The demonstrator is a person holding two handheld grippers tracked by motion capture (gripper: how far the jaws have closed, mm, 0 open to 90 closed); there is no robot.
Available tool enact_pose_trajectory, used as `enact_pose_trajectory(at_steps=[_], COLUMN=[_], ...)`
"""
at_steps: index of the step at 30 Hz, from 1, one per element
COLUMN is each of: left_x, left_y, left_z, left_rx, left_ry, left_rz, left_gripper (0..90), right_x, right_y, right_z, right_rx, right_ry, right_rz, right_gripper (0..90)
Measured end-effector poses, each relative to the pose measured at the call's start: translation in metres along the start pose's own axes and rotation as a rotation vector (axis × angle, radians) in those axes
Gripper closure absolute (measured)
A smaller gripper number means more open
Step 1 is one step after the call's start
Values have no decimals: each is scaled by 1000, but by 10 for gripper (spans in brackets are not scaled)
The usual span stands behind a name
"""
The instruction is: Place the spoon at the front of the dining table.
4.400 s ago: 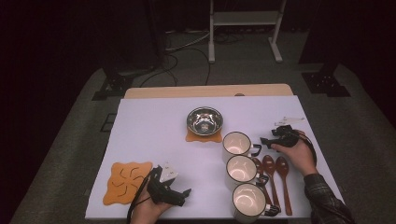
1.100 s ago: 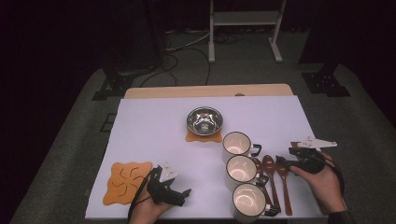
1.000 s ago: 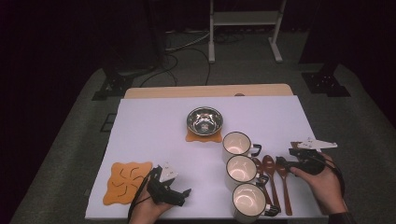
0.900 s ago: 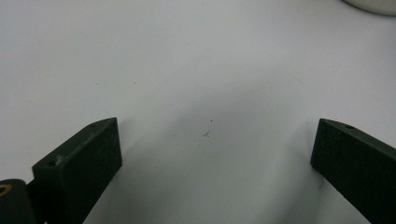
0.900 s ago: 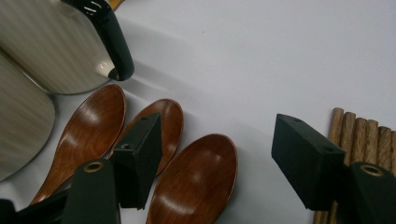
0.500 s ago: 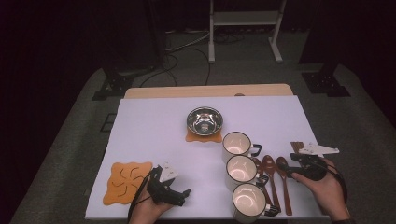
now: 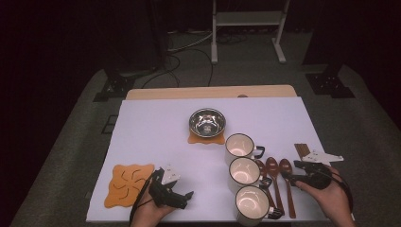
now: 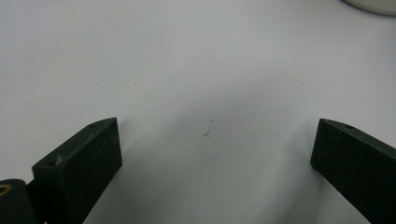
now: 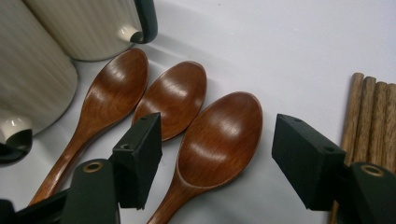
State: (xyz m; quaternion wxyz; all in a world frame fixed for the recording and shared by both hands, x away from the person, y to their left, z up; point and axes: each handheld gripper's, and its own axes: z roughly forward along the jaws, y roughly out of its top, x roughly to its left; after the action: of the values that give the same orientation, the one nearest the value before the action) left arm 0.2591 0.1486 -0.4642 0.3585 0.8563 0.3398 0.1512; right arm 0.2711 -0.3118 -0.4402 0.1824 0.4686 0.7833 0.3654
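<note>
Right gripper (image 9: 217, 161) wide open, holding nothing, jaws straddling the bowl of the rightmost wooden spoon (image 9: 219, 135), one jaw on each side, pads not yet touching. Looks like the lining-up step of a spoon pick. Next move, by the look of it: drop a touch, then squeeze on the neck just behind the bowl without nudging the neighbours. Just left of the left jaw, the middle spoon (image 9: 173, 98); further left again, the third spoon (image 9: 114, 98), close against the cream mugs (image 9: 84, 28). Just right of the right jaw, a bundle of wooden sticks (image 9: 369, 116), near enough to snag. Across the table, left gripper (image 8: 212, 158) also wide open, empty, parked over bare white tabletop (image 8: 187, 70). Beyond it, orange mat (image 7: 128, 184); farther off, steel bowl (image 7: 207, 122).
</note>
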Motion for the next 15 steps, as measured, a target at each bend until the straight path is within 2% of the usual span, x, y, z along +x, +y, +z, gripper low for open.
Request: enact_pose_trajectory(at_steps=[15], left_x=[0], left_y=[0], left_z=[0], left_rx=[-1], left_ry=[0], left_rz=[-1], left_gripper=[7], right_x=[9], right_y=[-9], right_z=[-1], right_rx=[27], right_ry=[-5], right_rz=[-15], right_gripper=[317])
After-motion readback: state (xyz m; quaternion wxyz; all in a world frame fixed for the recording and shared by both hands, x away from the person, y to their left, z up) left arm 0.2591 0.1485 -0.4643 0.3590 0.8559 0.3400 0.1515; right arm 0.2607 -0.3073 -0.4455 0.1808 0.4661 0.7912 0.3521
